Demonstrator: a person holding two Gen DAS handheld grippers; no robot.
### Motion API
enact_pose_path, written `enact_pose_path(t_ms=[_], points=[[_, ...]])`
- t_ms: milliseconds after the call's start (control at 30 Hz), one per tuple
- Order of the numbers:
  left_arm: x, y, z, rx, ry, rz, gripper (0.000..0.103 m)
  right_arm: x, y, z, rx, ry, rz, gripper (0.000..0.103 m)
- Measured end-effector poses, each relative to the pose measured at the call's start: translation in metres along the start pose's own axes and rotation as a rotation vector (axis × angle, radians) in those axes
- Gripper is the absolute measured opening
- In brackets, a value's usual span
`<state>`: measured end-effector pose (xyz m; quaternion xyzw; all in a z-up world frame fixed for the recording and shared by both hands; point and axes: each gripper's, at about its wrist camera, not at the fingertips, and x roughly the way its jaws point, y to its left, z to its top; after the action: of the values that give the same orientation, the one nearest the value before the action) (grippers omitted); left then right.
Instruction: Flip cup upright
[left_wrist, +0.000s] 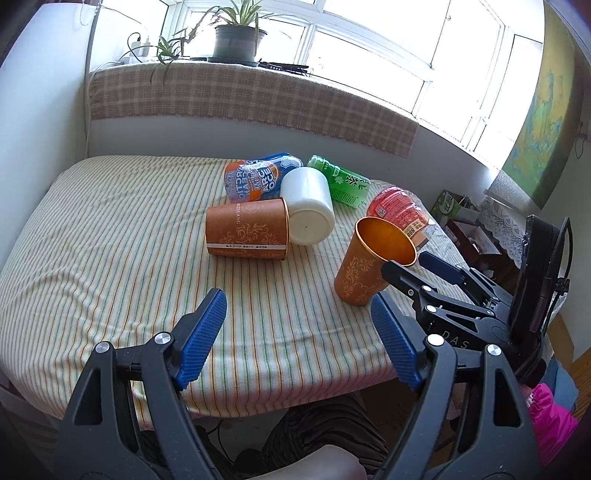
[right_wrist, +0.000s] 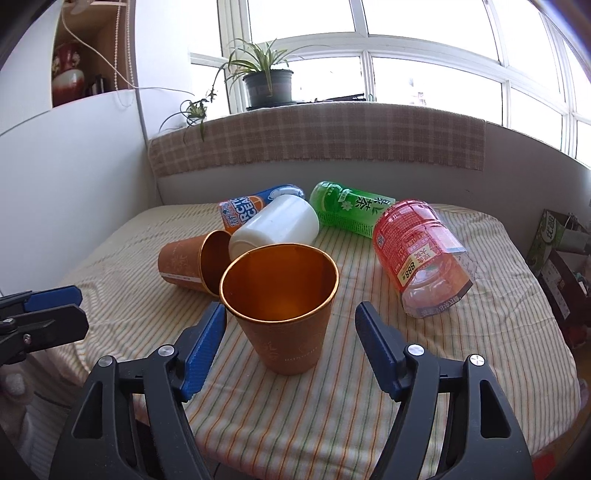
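Note:
An orange cup (right_wrist: 284, 310) stands upright on the striped tablecloth (right_wrist: 332, 391), mouth up; it also shows in the left wrist view (left_wrist: 369, 262). My right gripper (right_wrist: 290, 347) is open with its jaws on either side of the cup, apart from it. From the left wrist view the right gripper (left_wrist: 424, 267) sits at the cup's rim. A second orange cup (left_wrist: 245, 230) lies on its side, and a white cup (left_wrist: 308, 206) lies on its side against it. My left gripper (left_wrist: 299, 336) is open and empty over the cloth near the front edge.
Three bottles lie at the back of the table: blue-orange (left_wrist: 255, 177), green (left_wrist: 340, 181), red (right_wrist: 417, 258). A checked cloth covers the ledge behind (left_wrist: 240, 99), with a potted plant (left_wrist: 236, 40) on the sill. Boxes stand on the floor at the right (right_wrist: 557, 251).

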<state>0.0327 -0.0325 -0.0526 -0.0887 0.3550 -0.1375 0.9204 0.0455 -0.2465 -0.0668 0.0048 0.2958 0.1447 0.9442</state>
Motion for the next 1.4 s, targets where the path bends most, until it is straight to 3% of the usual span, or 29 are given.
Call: enact_pose_path(t_ms=[267,400,567,700,1400], points=[[-0.010,-0.005,0.009,0.029,-0.097,0.033,0.083,-0.041,-0.002,-0.005,0.026,-0.048,-0.027,0.072],[-0.020,-0.011,0.010,0.065,-0.166,0.084,0.083,-0.060,-0.002,-0.002,0.048,-0.100,-0.058,0.076],[-0.030,-0.015,0.011,0.089,-0.238,0.131,0.099,-0.076,-0.002,0.003,0.059,-0.149,-0.097,0.077],[-0.036,-0.016,0.011,0.095,-0.280,0.162,0.101,-0.085,-0.001,0.004,0.066,-0.187,-0.140,0.080],[-0.032,-0.012,0.013,0.083,-0.271,0.202,0.101,-0.086,-0.003,0.005,0.077,-0.189,-0.162,0.081]])
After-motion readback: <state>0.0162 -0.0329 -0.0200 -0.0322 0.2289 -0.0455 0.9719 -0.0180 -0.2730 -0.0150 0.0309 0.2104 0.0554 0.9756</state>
